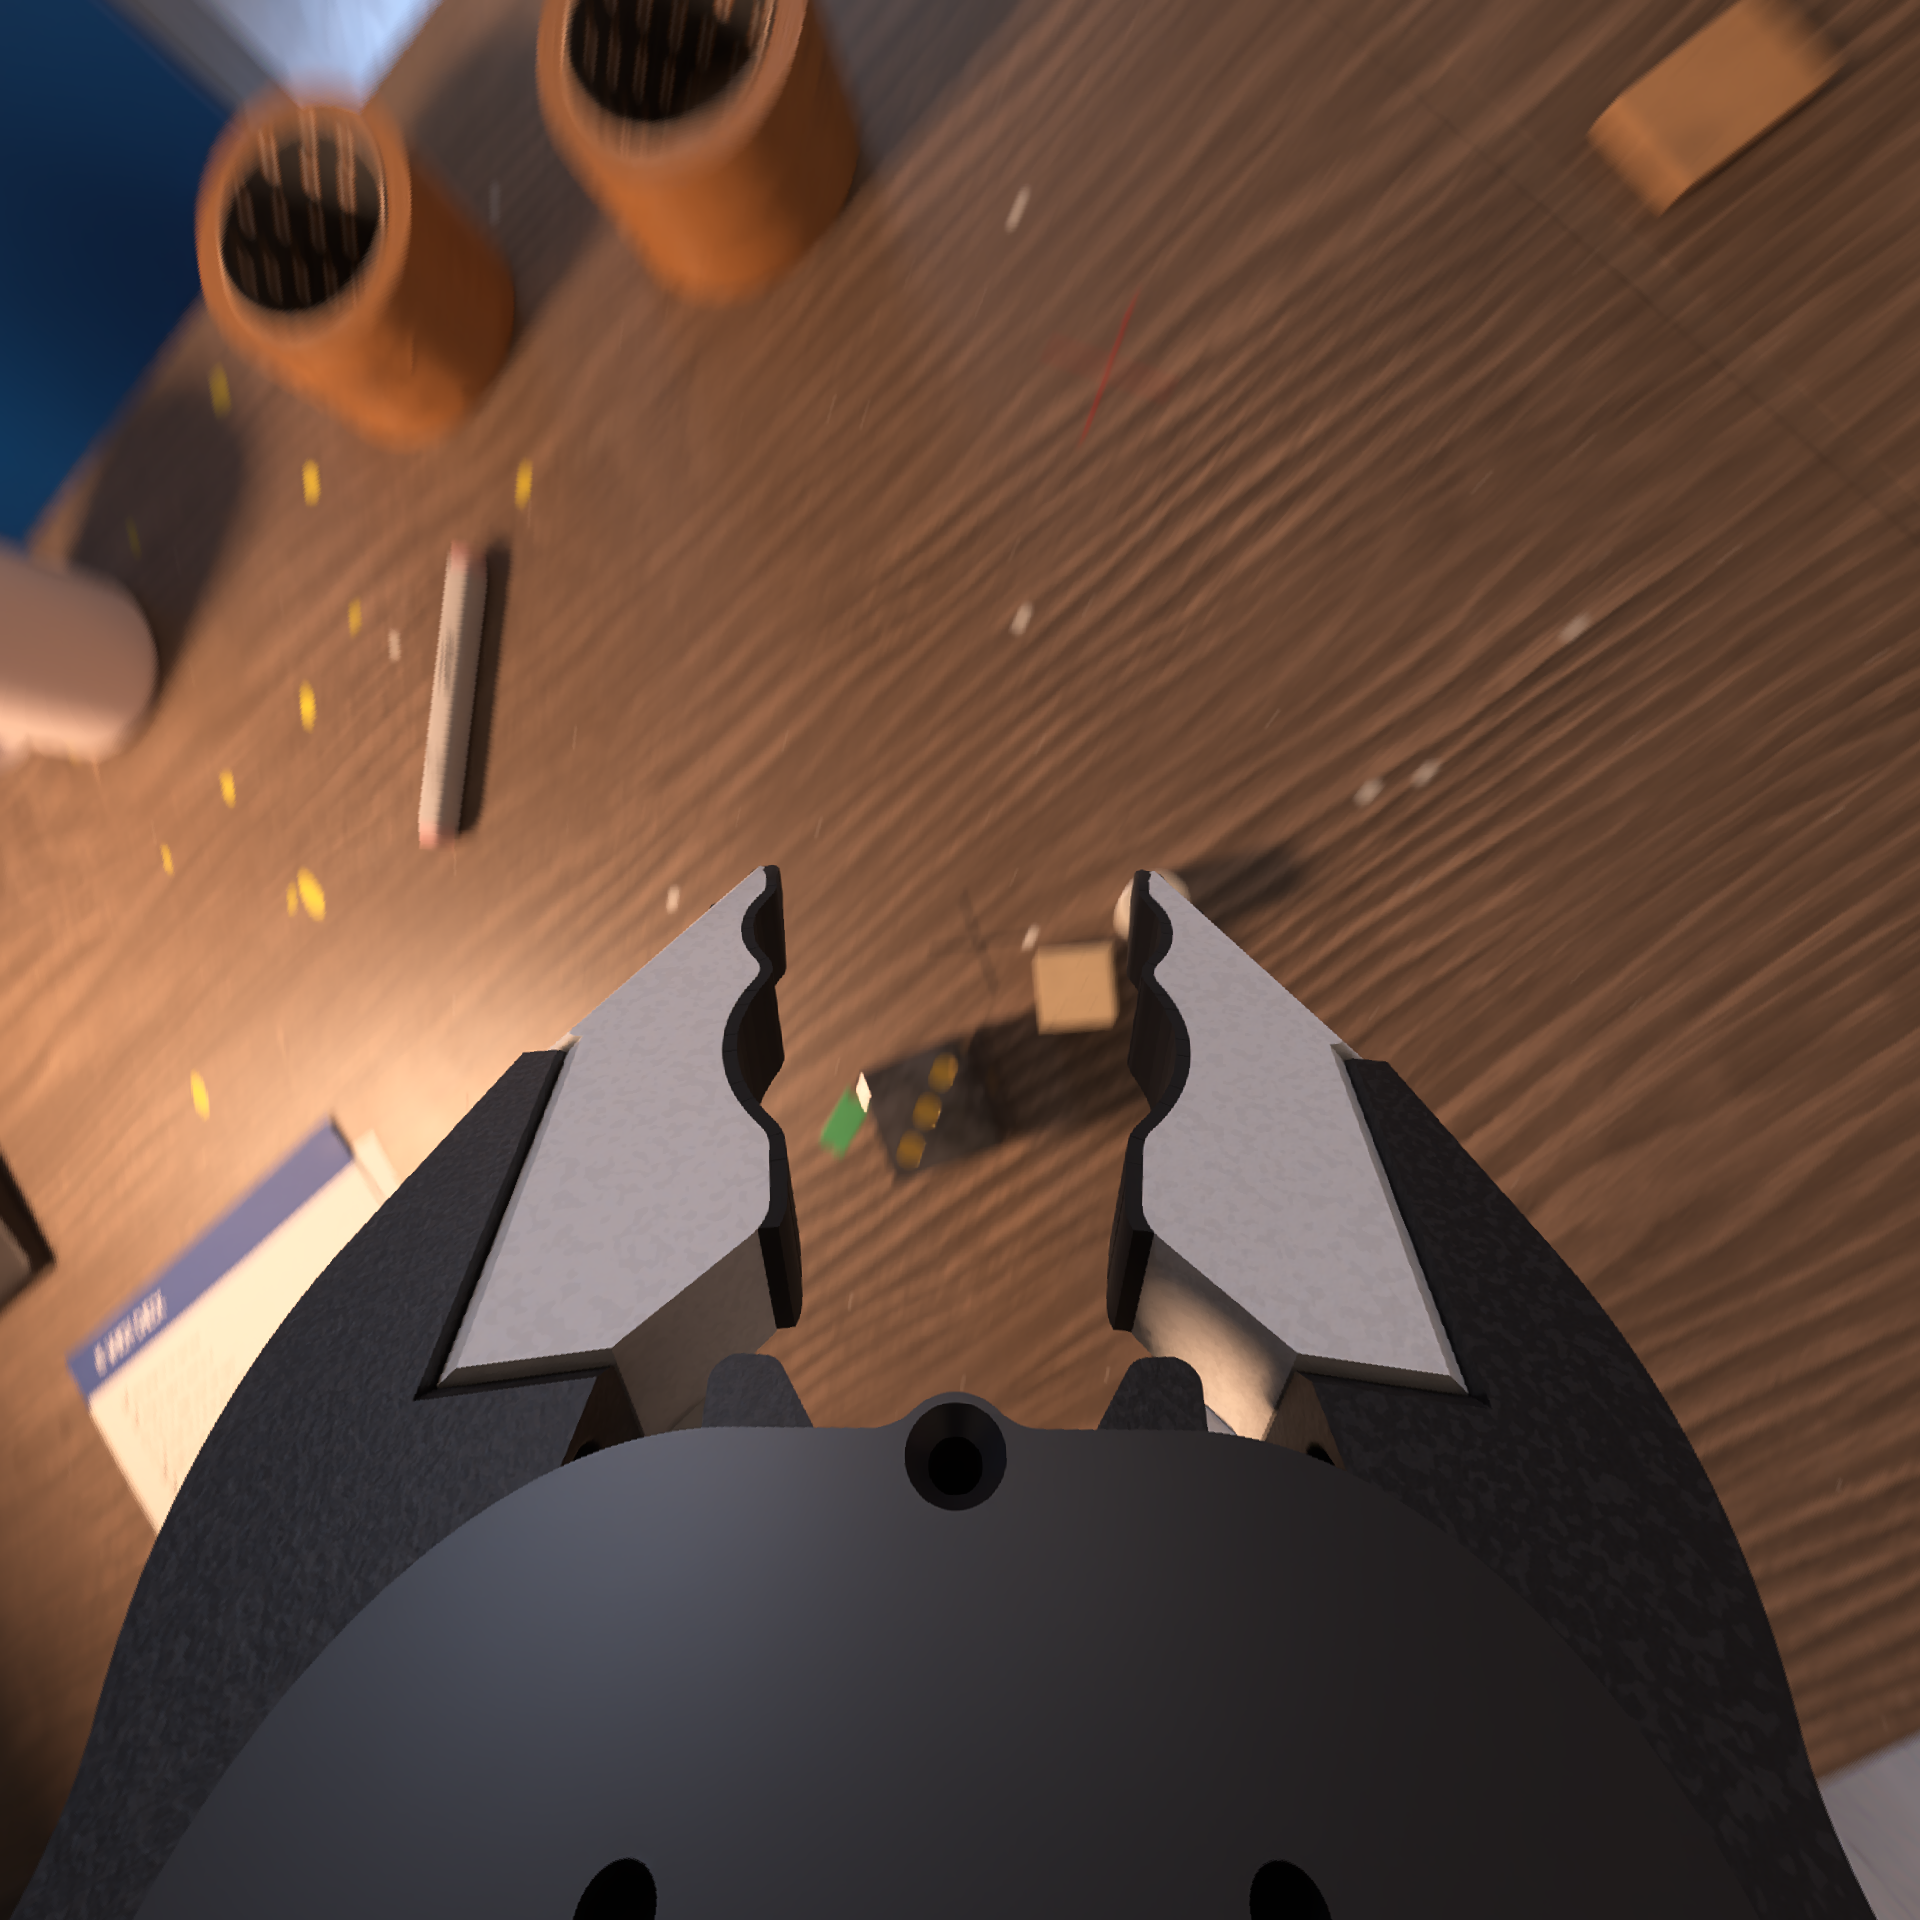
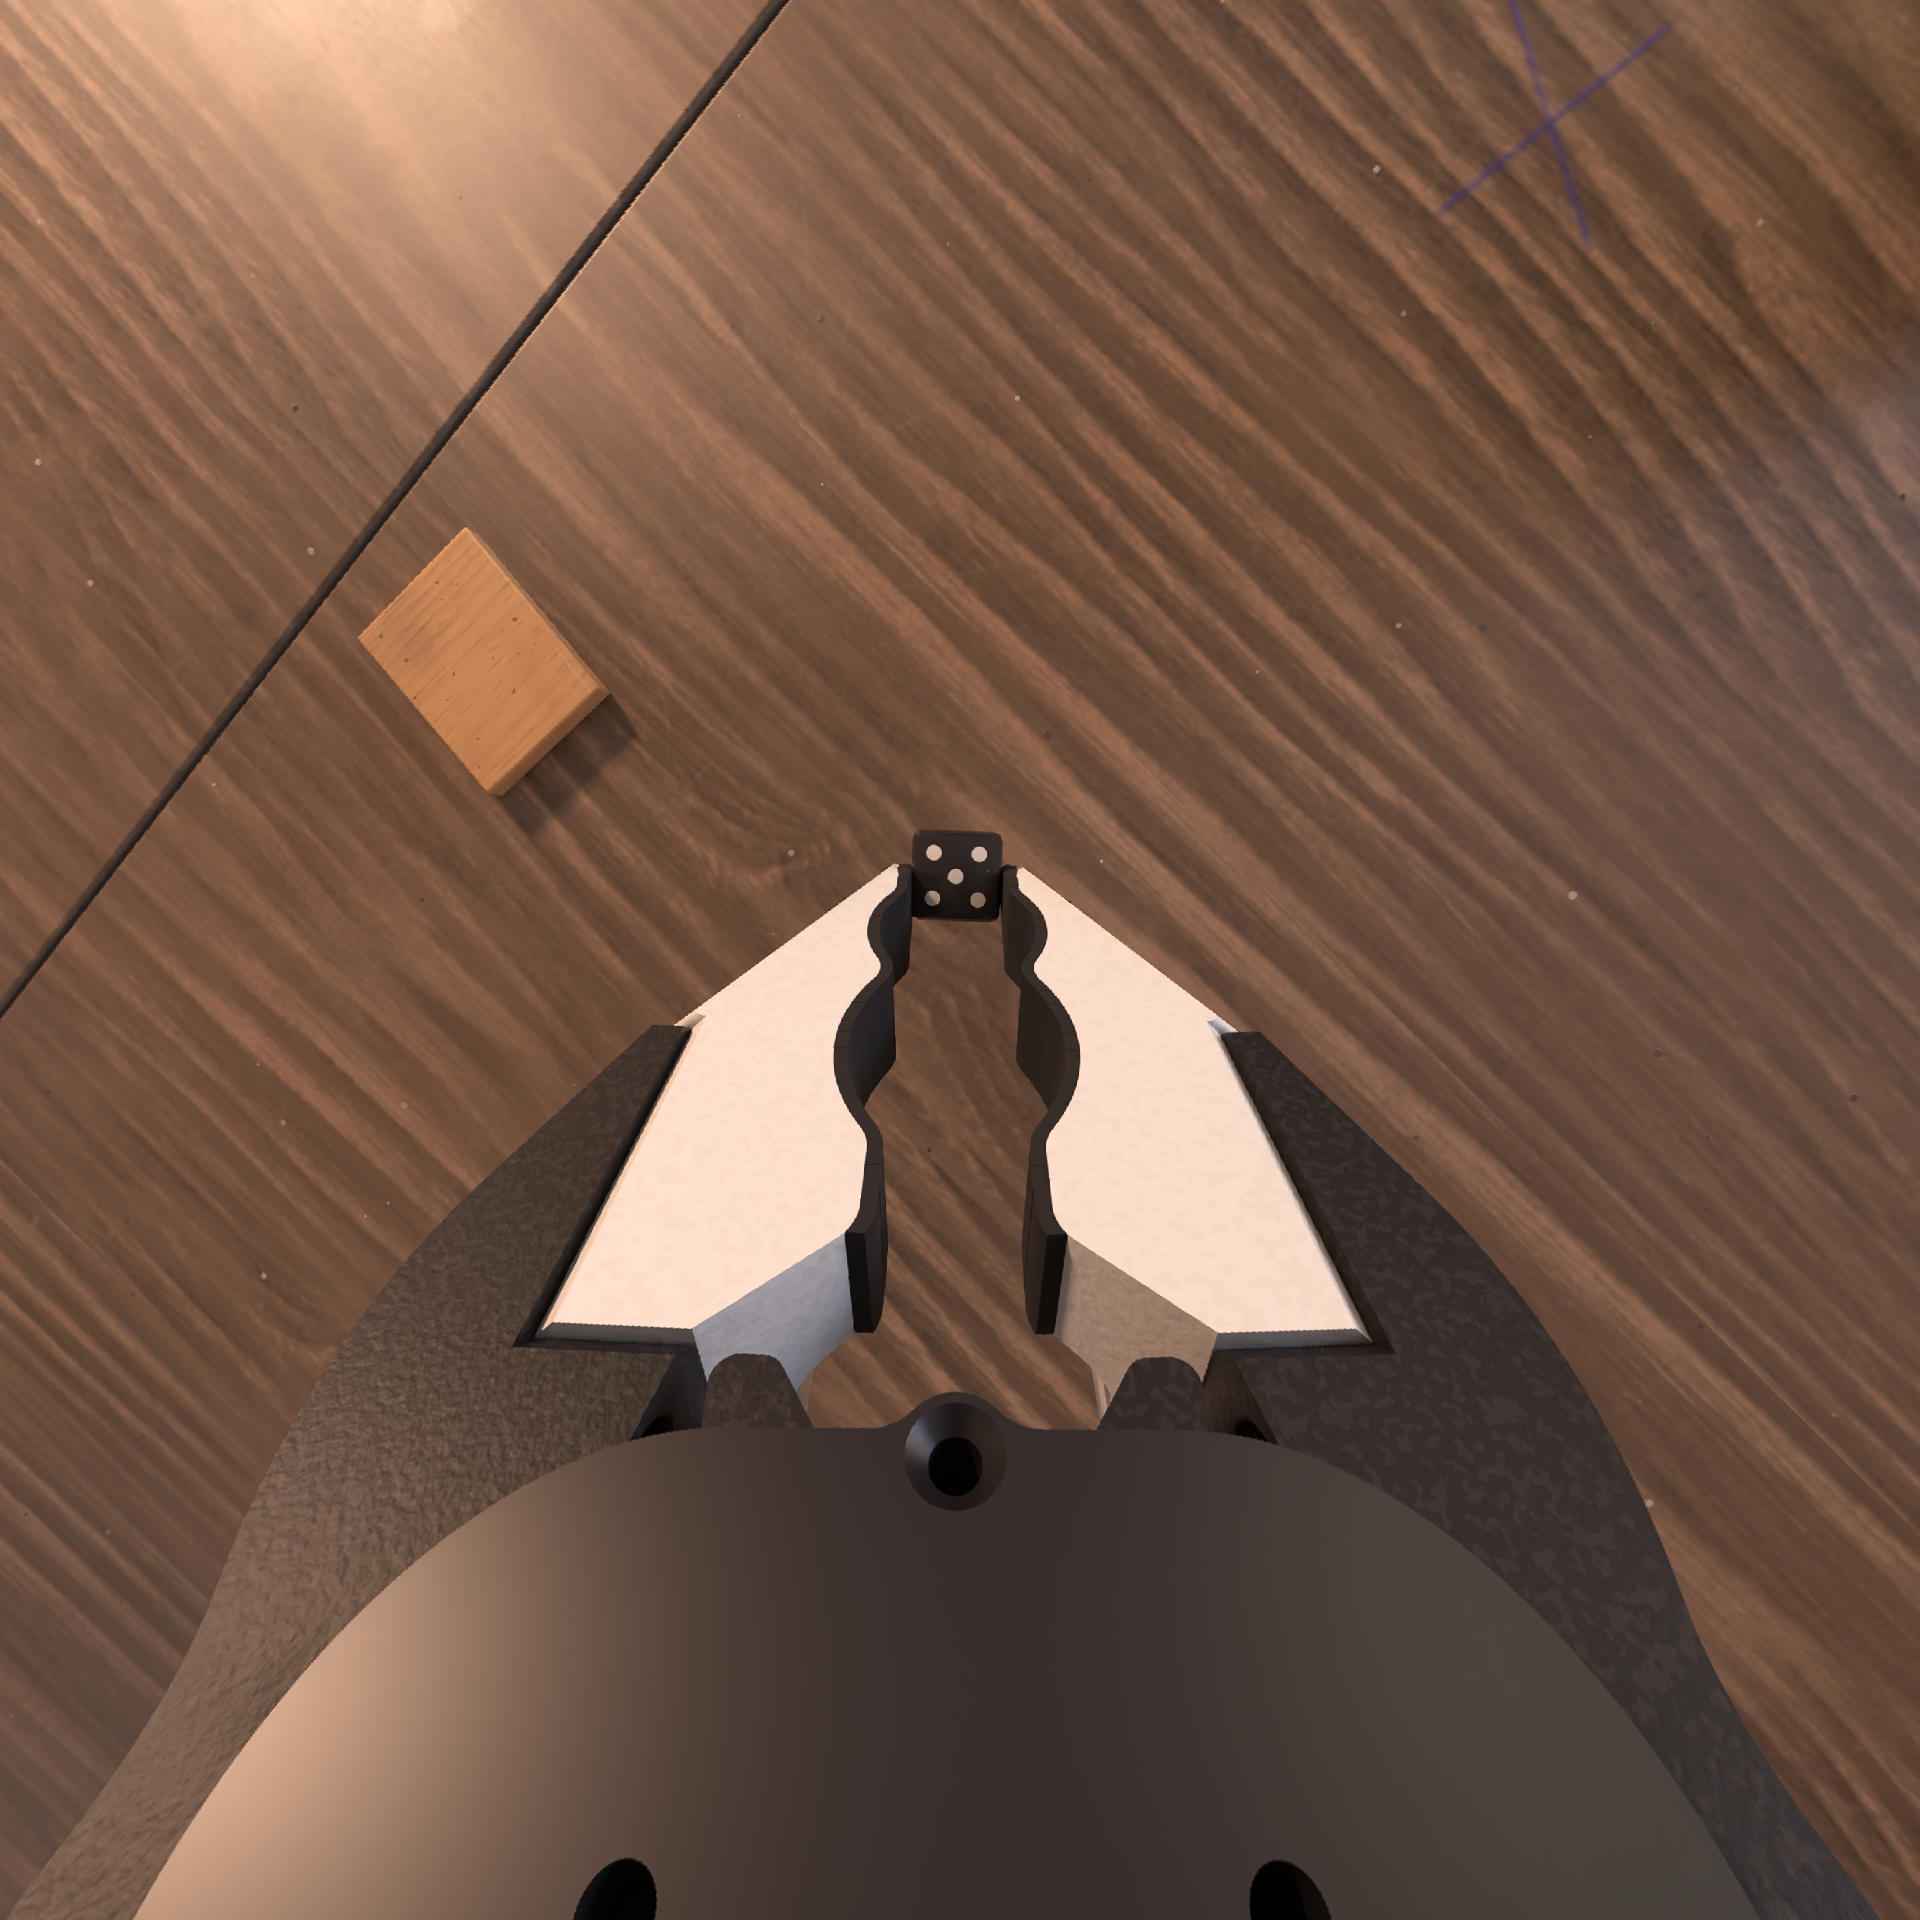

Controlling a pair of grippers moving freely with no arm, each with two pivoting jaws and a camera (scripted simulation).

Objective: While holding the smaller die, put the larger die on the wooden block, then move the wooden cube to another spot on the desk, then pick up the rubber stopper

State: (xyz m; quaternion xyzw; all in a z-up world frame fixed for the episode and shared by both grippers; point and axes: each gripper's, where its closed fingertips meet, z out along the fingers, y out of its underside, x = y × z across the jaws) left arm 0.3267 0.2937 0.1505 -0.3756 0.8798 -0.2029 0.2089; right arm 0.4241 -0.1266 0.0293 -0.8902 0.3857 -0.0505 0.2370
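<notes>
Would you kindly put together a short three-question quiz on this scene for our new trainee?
1. True or false: the right gripper is shut on the small black die.
2. Multiple choice: the left gripper is (A) open and empty, (B) shut on a die, (C) shut on a cup.
3. Fill in: in the left wrist view, the larger die with yellow pips lies on the ___, beside the small wooden cube.

Key: 1 true; 2 A; 3 desk. In the right wrist view, the flat wooden block lies bare, apart from the gripper.

Wooden cube point(image 1: 1074, 985) just beyond larger die point(image 1: 928, 1112).
</notes>
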